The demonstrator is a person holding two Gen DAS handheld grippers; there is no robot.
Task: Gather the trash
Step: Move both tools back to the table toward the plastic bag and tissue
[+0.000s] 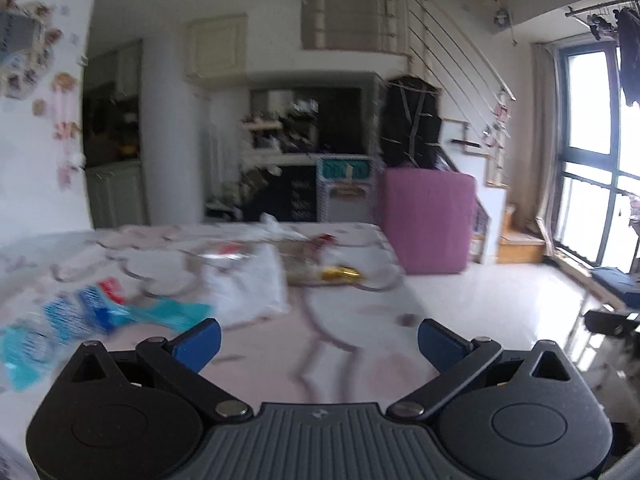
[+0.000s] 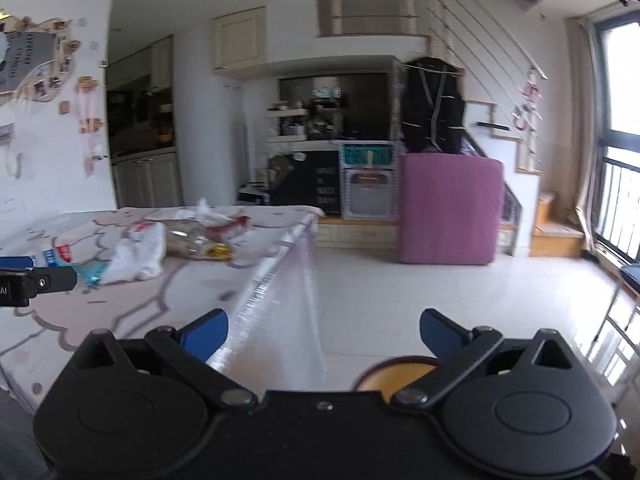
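left wrist view: the left tongs [image 1: 319, 344] hover above the tabletop [image 1: 360, 344], their blue fingertips [image 1: 200, 342] spread wide with nothing between them. the tabletop wears a pale pink cloth with a cartoon outline print. the trash lies ahead of the tongs: a blue and teal wrapper [image 1: 80, 320] at the left, touching a white plastic bag [image 1: 252, 284] just beside it, then a clear plastic container [image 1: 300, 264] further back with a gold foil wrapper [image 1: 340, 273] at its near edge and a red and white packet [image 1: 324, 240] behind. the picture is blurred, so finer detail cannot be told. off the far end of the tabletop a purple covered box [image 1: 426, 222] stands on the floor.

right wrist view: the right tongs [image 2: 323, 334] are likewise released and hold nothing, hanging over the corner of the tabletop [image 2: 160, 300], where a clear plastic sheet [image 2: 280, 312] drapes over the edge. the white plastic bag [image 2: 140, 252], clear plastic container [image 2: 188, 242], gold foil wrapper [image 2: 220, 251] and red and white packet [image 2: 230, 227] sit well ahead to the left. the left tongs [image 2: 24, 282] enter from the left edge, near the blue and teal wrapper [image 2: 90, 270]. a round yellow rim [image 2: 396, 374] shows just below the right finger.
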